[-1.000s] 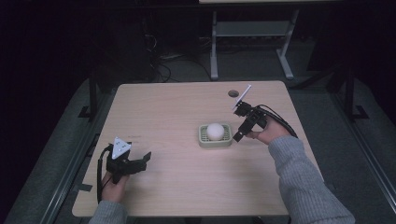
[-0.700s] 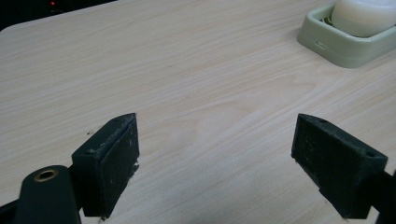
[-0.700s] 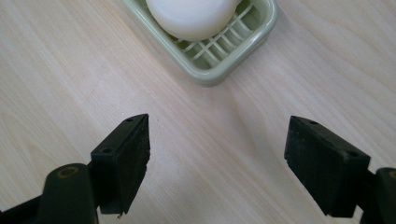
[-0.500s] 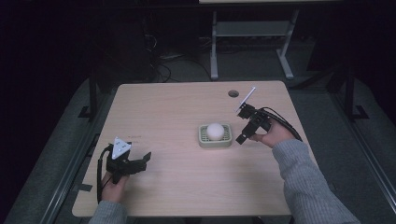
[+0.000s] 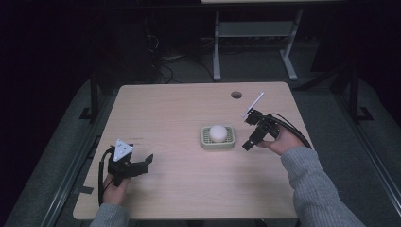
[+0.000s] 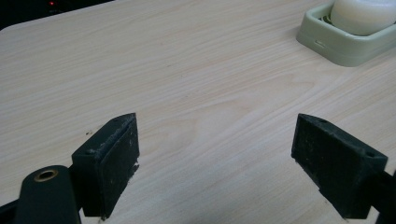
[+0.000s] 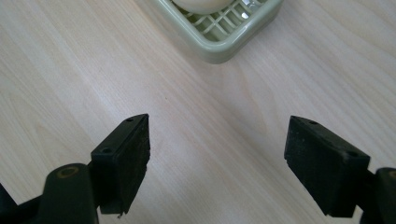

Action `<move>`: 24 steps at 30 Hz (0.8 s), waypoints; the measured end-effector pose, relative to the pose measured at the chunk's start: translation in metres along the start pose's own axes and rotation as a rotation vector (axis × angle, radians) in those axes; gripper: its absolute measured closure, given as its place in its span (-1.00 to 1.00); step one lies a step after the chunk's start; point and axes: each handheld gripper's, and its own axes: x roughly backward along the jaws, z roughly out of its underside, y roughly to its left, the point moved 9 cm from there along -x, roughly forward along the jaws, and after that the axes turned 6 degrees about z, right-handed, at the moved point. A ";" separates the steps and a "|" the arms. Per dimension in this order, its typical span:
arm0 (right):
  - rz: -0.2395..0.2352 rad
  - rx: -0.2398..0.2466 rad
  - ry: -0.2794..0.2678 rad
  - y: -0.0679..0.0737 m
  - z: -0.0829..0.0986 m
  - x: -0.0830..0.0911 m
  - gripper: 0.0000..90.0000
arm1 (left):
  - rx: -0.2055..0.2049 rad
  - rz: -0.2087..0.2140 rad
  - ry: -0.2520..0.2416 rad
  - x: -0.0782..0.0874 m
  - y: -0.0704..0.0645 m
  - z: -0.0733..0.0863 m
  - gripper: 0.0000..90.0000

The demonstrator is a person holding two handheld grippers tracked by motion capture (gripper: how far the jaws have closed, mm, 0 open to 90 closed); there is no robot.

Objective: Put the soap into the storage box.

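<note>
Right gripper (image 5: pixel 251 138), jaws spread and empty, has backed off from the pale-green slotted plastic tray (image 5: pixel 218 143) holding the white round soap (image 5: pixel 217 133), so placement looks done; left gripper (image 5: pixel 142 163) idles open.

high view: above my side, facing forward and down over the whole surface (image 5: pixel 189 113) | left gripper view: low, close, along my jaws across bare wood | right gripper view: close, looking steeply down | shared by all: green tray (image 5: pixel 218 142) holding white ball (image 5: pixel 217 133)
</note>
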 end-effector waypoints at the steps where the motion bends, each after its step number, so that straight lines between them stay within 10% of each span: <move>1: 0.000 0.000 0.000 0.000 0.000 0.000 -0.51 | 0.001 0.001 0.000 0.000 0.000 0.000 -0.67; 24: -0.005 -0.031 -0.008 0.002 0.038 -0.005 -0.50 | -0.011 0.002 0.003 -0.001 -0.001 0.000 -0.67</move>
